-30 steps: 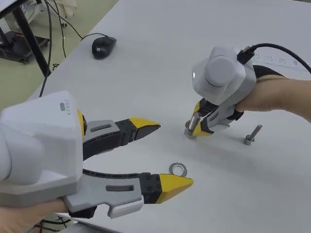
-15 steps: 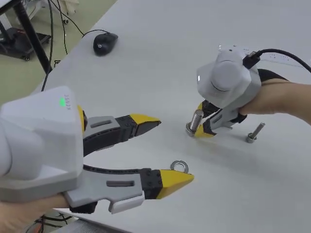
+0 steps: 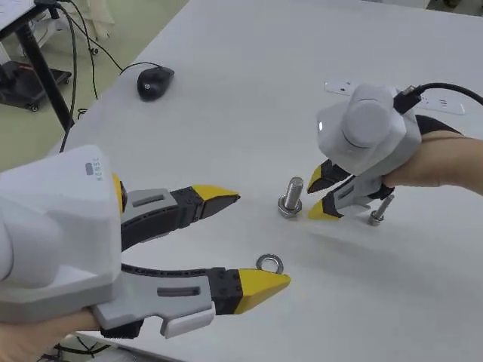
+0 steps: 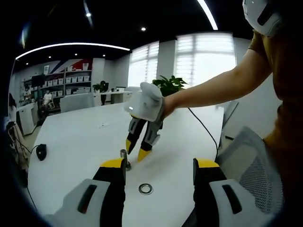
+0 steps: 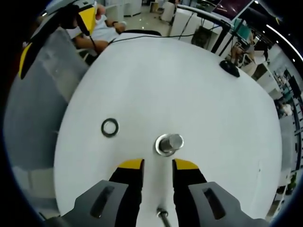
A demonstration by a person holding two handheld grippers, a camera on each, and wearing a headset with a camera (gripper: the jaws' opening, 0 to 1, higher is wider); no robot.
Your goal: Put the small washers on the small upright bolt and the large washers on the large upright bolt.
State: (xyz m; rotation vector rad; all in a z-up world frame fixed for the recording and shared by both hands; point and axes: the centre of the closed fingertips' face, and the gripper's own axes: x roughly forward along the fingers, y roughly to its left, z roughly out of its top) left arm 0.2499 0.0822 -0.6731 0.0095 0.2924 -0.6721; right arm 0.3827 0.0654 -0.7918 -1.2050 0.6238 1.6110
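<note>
The large bolt stands upright on its head on the white table. My right gripper is open just to its right, jaws apart from the bolt and empty. In the right gripper view the large bolt stands just ahead of the right gripper. The small bolt stands partly behind that gripper. One washer lies flat near the lower tip of my open left gripper. In the left gripper view the washer lies between the jaws of the left gripper, beyond their tips.
A black mouse with its cable lies at the table's far left edge. A white power strip lies at the back right. The table's near edge runs under my left gripper. An office chair stands beside the table.
My right gripper has let go of the large bolt and drawn back to the right. The bolt now stands on its own. The left gripper stays open and hardly moves.
</note>
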